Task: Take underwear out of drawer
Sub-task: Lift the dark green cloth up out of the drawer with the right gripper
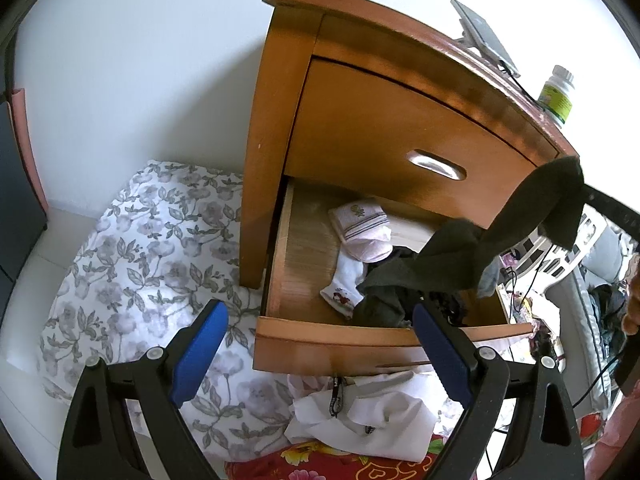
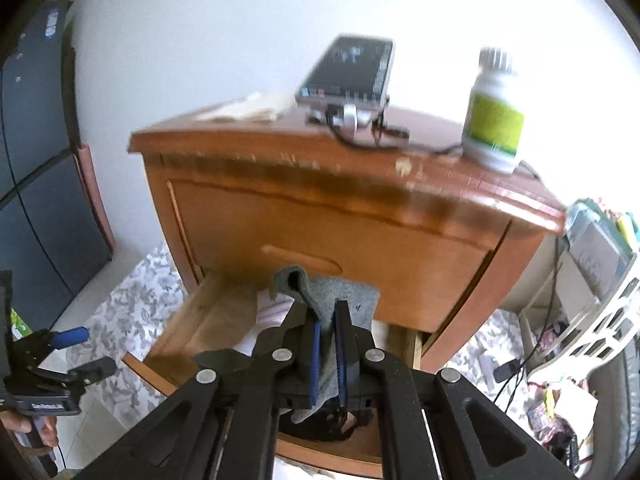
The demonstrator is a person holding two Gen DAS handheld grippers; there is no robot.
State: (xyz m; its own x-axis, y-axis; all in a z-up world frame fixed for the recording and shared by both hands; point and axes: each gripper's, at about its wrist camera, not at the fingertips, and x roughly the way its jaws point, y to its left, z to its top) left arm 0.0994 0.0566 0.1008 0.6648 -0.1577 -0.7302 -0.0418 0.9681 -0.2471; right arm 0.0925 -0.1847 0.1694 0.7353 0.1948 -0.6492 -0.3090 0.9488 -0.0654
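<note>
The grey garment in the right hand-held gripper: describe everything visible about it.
The grey garment is soft, dark grey-green knit cloth, likely underwear, with a tiny mark on one face. The right hand-held gripper is shut on it, the blue pads pinching a fold. Seen from the left wrist, it hangs stretched above the open lower drawer, its top corner high beside the nightstand's edge. Its lower end trails down onto the dark clothes still in the drawer. It is crumpled, not folded.

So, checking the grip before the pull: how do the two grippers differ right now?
The right gripper is shut on the dark grey underwear, lifting it above the open drawer; the left gripper is open and empty, in front of the drawer. Both have blue pads.
</note>
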